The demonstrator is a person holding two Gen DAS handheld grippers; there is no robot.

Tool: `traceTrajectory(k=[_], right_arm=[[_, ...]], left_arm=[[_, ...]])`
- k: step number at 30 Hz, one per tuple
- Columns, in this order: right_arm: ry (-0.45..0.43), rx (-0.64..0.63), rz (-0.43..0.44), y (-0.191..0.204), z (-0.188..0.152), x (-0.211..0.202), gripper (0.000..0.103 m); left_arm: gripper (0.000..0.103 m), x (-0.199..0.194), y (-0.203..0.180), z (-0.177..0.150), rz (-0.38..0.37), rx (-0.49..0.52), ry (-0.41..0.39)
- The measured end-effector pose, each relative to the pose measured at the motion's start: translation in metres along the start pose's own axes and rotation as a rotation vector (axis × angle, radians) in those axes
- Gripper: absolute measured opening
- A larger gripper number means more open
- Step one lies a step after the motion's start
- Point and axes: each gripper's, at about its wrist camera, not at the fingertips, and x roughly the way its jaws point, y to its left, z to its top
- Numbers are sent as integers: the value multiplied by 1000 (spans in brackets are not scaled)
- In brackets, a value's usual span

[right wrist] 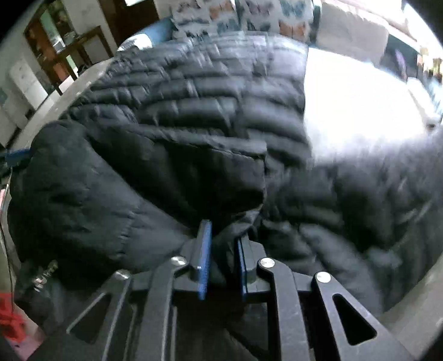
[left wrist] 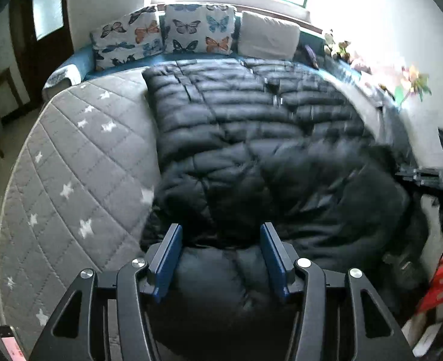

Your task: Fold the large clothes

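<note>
Left gripper [left wrist: 221, 258] wide, empty; right gripper [right wrist: 224, 258] pinches black puffer jacket [left wrist: 236, 138] on star-quilted bed [left wrist: 80, 165].

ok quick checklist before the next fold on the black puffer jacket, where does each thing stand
1. Right hand-held gripper has fabric: ok, its blue pads are nearly together with a bunch of the black puffer jacket pinched between them.
2. Left hand-held gripper free to take a hold: ok, jaws apart over the jacket, pressing on nothing.
3. Jacket body lying flat on the grey star mattress: ok at the far end, not ok near the grippers, where it is bunched.
4. Room beside the jacket: ok, bare mattress on its left in the left wrist view.
5. Which part of the jacket the right gripper holds: cannot tell, too blurred.
</note>
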Motion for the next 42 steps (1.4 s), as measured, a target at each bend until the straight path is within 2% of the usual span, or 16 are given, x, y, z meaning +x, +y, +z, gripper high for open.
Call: traceTrajectory(k=[3,5,9,11,12,15,18,20,22,26,28,31,33,35,39,42], right_arm=[[-7,30,29,-6,-2,-5,18],[-21,24,0,-6,3,-20,21],[-129,-36,-121,7,13,-72,23],[-181,-71,-140,15,22,-88,23],[-212,-79,-120,21,26,-97,23],[-186,-107,-40,33,36,-82,23],[-115,-125,-13,40,32,-43,23],[-71,-118,-32,35,27,-20,23],[3,-105,-43,23,17,10,23],[-53,-61,44,8,15,-8,23],[-100,-13,83,-5,15,-26,23],[-184,97,69,-53,15,-58,24],[-203,198,17,-91,13,-67,37],[-214,291,-38,-132,10,-73,43],[-242,569,-101,-230,-9,-75,44],[-249,696,-113,-274,-22,-69,44]], left_arm=[[58,9,-6,-10,53,54,5],[57,7,-13,-8,70,79,10],[57,-14,-20,2,61,98,-6],[58,-32,-30,12,57,116,-45],[58,-42,-36,17,46,122,-64],[58,-59,-54,32,-12,124,-94],[58,-59,-78,43,-49,156,-100],[58,-53,-92,46,-61,180,-91],[58,-34,-102,47,-64,195,-52],[58,14,-105,41,-61,183,54],[58,32,-103,37,-64,161,94],[58,43,-108,34,-65,168,94],[58,46,-116,36,-82,174,104],[58,48,-126,39,-106,189,103],[58,56,-148,45,-125,226,116],[58,69,-163,54,-154,233,140]])
